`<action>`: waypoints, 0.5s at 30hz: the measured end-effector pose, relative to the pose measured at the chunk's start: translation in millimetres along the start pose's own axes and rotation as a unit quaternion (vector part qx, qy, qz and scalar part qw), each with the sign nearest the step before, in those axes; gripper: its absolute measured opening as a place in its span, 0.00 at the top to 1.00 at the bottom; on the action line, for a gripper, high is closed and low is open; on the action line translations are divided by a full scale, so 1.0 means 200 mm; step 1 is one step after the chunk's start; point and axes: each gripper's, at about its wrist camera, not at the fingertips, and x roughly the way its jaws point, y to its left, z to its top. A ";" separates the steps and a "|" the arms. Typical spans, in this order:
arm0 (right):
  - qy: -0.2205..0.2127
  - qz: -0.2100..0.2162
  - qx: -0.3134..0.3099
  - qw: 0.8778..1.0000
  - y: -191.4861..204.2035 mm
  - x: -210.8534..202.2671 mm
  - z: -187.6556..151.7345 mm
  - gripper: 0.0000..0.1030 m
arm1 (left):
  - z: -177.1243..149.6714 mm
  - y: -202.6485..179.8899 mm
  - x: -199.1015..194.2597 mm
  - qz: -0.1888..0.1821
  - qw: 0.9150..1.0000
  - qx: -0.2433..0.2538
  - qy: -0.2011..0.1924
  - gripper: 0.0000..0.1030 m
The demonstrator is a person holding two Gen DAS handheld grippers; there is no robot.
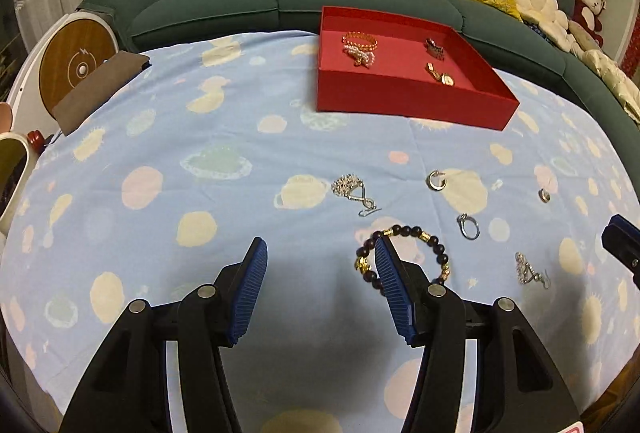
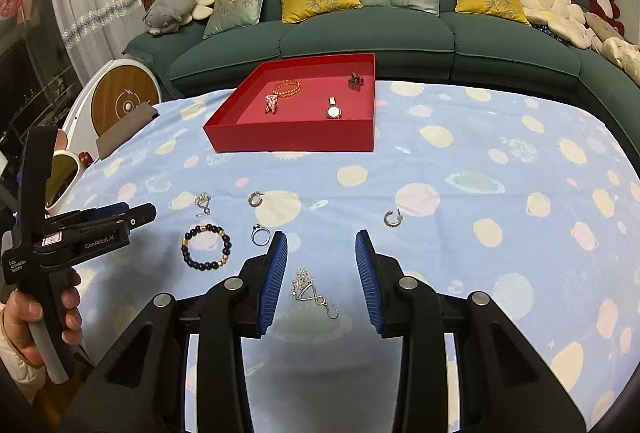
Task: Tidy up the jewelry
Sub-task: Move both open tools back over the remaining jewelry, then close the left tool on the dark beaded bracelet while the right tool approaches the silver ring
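Observation:
A red tray (image 1: 412, 97) (image 2: 292, 139) at the table's far side holds an orange bead bracelet (image 1: 360, 40), a pearl piece (image 1: 359, 57), a gold watch (image 1: 440, 75) and a dark brooch (image 1: 434, 47). Loose on the blue cloth lie a dark bead bracelet (image 1: 424, 237) (image 2: 206, 247), silver rings (image 1: 469, 226) (image 2: 260, 234), hoop earrings (image 1: 437, 180) (image 2: 393, 218) and silver dangle earrings (image 1: 354, 190) (image 2: 310, 291). My left gripper (image 1: 320, 253) is open, its right finger over the bead bracelet's left edge. My right gripper (image 2: 321, 245) is open above a dangle earring.
A green sofa (image 2: 400, 33) with cushions and plush toys runs behind the table. A round white and wood device (image 1: 76, 61) and a brown pouch (image 1: 100, 89) stand at the left edge. The left gripper in the person's hand shows at the right wrist view's left (image 2: 80, 233).

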 end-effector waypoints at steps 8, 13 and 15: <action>0.026 0.000 -0.005 1.000 -0.01 0.09 -0.06 0.67 | -0.09 -0.01 0.12 -0.013 0.999 0.002 0.031 0.47; 0.051 0.006 -0.021 0.998 0.04 0.17 -0.11 0.65 | -0.11 0.00 0.11 -0.026 0.999 -0.003 0.031 0.47; 0.061 0.007 -0.033 0.998 0.06 0.20 -0.14 0.61 | -0.11 0.00 0.11 -0.030 0.999 -0.002 0.031 0.47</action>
